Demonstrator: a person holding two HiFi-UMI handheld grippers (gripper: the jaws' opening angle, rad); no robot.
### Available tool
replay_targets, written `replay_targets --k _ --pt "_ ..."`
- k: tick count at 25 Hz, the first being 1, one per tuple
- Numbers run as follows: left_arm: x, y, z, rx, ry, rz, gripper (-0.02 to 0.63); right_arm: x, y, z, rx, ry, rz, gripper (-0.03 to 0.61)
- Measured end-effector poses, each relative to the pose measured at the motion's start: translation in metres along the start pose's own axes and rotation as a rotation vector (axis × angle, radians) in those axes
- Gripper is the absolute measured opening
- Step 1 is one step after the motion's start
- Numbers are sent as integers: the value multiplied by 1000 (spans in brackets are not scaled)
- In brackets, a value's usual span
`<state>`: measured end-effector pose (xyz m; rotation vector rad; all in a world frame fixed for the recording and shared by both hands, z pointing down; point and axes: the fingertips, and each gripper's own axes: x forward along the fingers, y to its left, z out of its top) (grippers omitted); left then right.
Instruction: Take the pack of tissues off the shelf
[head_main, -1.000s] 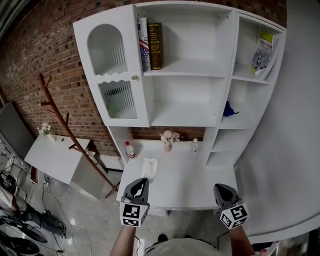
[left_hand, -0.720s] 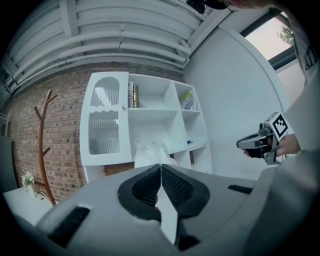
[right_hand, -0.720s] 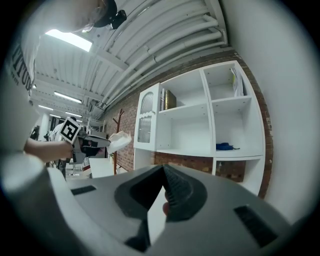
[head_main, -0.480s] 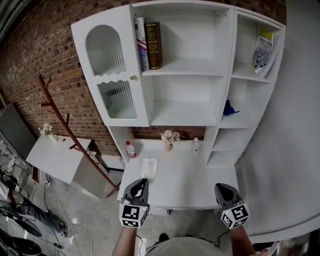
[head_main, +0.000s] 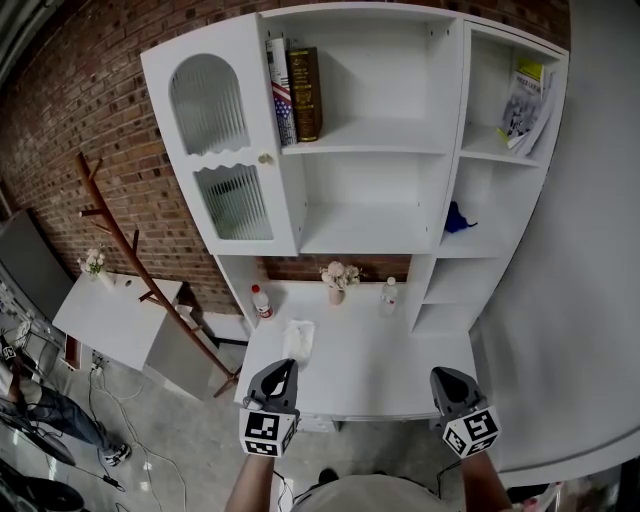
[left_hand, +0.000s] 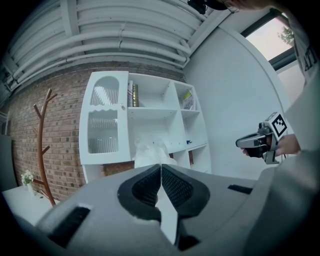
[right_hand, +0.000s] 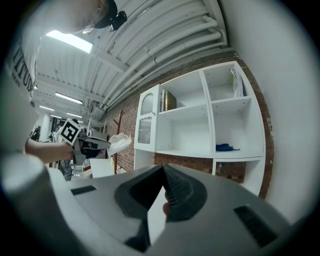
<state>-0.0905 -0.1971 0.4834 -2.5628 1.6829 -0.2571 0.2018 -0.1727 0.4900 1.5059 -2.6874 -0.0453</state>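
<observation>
Item: soft white plastic-wrapped pack of tissues (head_main: 298, 338). Already off the shelves of the tall white wooden shelf unit (head_main: 365, 190); found low in front of that unit, by the front left part of its desk ledge, lifted rather than lying. Carried by the grey left gripper (head_main: 284, 364), clamped tight on a thin edge of the wrapper, with most of the pack jutting beyond the tips toward the unit. Grey right gripper (head_main: 441, 373): closed on nothing, level, before the unit's right side, well apart from the pack. Step in hand, as judged: drawing the pack clear of the unit. Handling notes: hold the pinch firm against slip of the slick film; stay near level to spare the wrapper the drag of the overhanging weight; pull straight back, away from the small vase of pale flowers (head_main: 337, 278) and the red-capped bottle (head_main: 261, 300) at the back of the ledge; no shaking; right gripper best left idle, or ready underneath as a catch.
</observation>
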Motion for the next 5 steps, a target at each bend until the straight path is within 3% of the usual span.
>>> replay_targets --k 5 --pt "2 2 10 8 -43 8 29 1 1 1 5 -4 1 26"
